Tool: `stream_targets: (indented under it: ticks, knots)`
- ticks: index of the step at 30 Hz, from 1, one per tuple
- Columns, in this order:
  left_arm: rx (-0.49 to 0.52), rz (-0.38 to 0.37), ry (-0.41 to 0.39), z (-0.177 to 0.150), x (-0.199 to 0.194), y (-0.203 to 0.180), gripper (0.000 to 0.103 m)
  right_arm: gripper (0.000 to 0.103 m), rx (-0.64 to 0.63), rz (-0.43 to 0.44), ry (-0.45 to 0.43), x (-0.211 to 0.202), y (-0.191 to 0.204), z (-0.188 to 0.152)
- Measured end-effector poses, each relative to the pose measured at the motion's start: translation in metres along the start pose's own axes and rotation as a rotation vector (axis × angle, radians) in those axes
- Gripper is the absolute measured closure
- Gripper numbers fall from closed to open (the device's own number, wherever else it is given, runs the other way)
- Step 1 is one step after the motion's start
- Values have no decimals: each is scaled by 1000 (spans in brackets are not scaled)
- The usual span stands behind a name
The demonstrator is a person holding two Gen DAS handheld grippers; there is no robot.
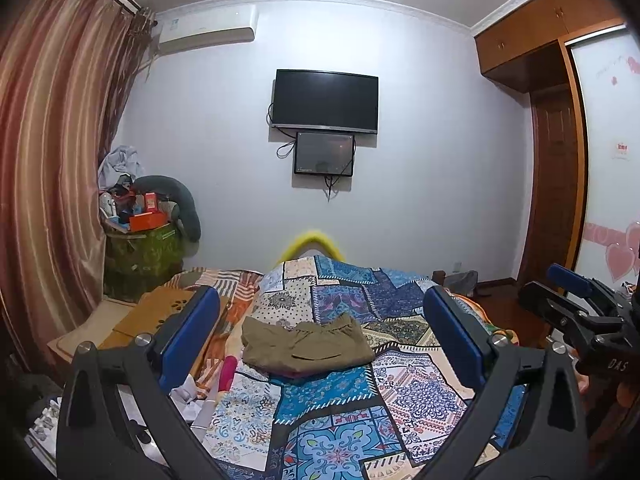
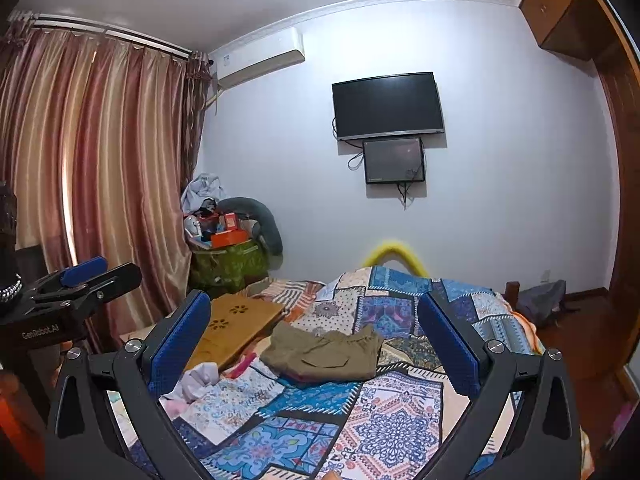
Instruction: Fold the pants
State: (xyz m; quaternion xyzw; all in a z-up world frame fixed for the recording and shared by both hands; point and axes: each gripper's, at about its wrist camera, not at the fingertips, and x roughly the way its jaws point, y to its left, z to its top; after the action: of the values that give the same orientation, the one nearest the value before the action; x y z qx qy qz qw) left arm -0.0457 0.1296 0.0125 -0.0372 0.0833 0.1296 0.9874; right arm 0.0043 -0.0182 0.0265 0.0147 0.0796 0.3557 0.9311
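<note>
Olive-green pants [image 1: 306, 346] lie folded into a compact rectangle on the patchwork bedspread [image 1: 400, 396], waistband at the far side. They also show in the right wrist view [image 2: 326, 354]. My left gripper [image 1: 322, 332] is open and empty, held above the bed, short of the pants. My right gripper [image 2: 314, 336] is open and empty too, also raised over the bed. The right gripper shows at the right edge of the left wrist view [image 1: 572, 300]; the left gripper shows at the left edge of the right wrist view [image 2: 84, 276].
A wooden lap tray [image 2: 232, 328] lies on the bed's left side, with white and pink clothes [image 2: 200, 380] near it. A green bin full of clutter [image 1: 140, 240] stands by the curtain. A TV [image 1: 324, 100] hangs on the far wall. A wardrobe [image 1: 560, 160] stands right.
</note>
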Motion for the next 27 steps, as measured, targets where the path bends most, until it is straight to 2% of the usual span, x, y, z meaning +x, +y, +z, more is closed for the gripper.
stream_targets:
  ticks: [27]
  knots:
    - [12,-1,22,-6,7,-8,0,0,6,3,20,-3,2,3]
